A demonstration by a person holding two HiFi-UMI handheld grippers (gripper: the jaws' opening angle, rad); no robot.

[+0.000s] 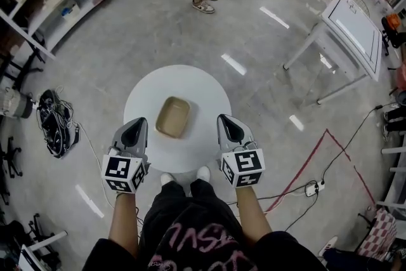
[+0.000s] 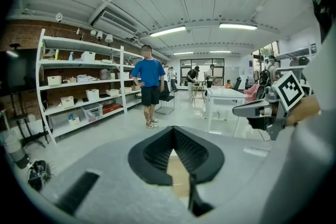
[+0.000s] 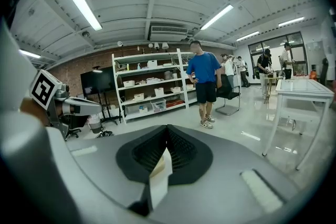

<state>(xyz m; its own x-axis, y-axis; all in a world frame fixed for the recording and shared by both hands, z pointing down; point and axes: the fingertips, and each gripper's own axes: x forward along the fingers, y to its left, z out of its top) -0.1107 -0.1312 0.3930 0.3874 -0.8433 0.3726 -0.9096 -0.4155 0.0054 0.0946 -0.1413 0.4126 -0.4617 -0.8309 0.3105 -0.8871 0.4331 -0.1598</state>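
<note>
One tray [image 1: 173, 117], one table [image 1: 209, 89], left tool [image 1: 140, 122], right tool [image 1: 224, 118], both closed

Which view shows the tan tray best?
Head view: the whole tan tray lies open on the round white table. The left gripper view shows a sliver between its jaws; the right gripper view, barely an edge.

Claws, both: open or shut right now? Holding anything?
Left claw: shut, jaw tips together, nothing held.
Right claw: shut, jaw tips together, nothing held.
</note>
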